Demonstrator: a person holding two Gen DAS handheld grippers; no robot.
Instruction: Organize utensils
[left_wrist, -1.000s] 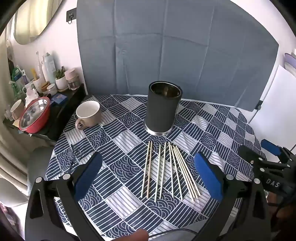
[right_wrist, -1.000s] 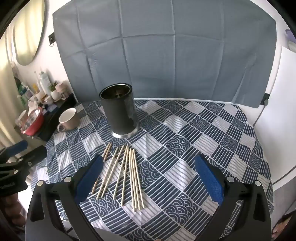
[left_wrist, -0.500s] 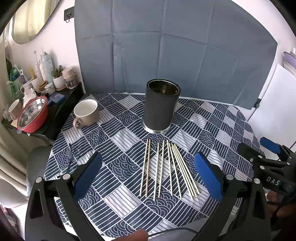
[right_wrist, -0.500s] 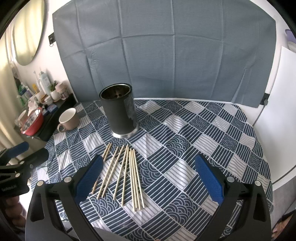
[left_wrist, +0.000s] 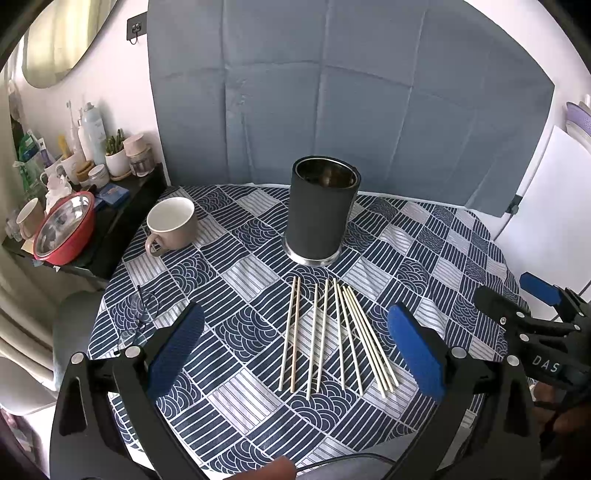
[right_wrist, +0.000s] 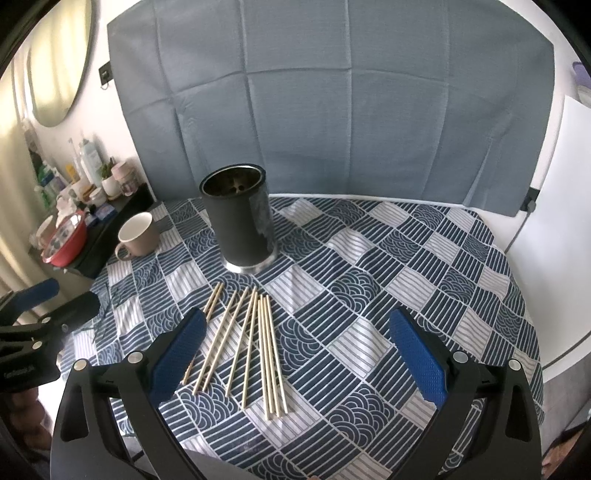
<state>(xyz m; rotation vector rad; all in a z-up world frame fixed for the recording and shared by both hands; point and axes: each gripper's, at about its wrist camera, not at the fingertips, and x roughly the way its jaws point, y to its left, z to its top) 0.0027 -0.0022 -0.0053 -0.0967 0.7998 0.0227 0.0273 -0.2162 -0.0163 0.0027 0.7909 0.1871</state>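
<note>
Several pale wooden chopsticks (left_wrist: 332, 338) lie side by side, fanned slightly, on the round table's blue-and-white patchwork cloth (left_wrist: 236, 266), just in front of the tall black cylindrical holder with a metal base (left_wrist: 320, 212). None of them touches the holder, which stands upright near the middle of the table.

I hold my left gripper (left_wrist: 295, 354) above the near edge of the table, its blue-padded fingers (left_wrist: 176, 350) spread wide with the chopsticks showing in the gap between them, nothing pinched. My right gripper (right_wrist: 297, 360) hangs likewise over the near edge, jaws wide apart and holding nothing, the chopsticks toward its left finger.

A beige ceramic mug (left_wrist: 171, 225) sits on the cloth to the left of the holder, well apart from it. Wire-framed glasses (left_wrist: 140, 314) rest near the table's left edge. Beyond that edge, a red bowl with a shiny metal inside (left_wrist: 64, 229) sits on a dark side shelf.
</note>
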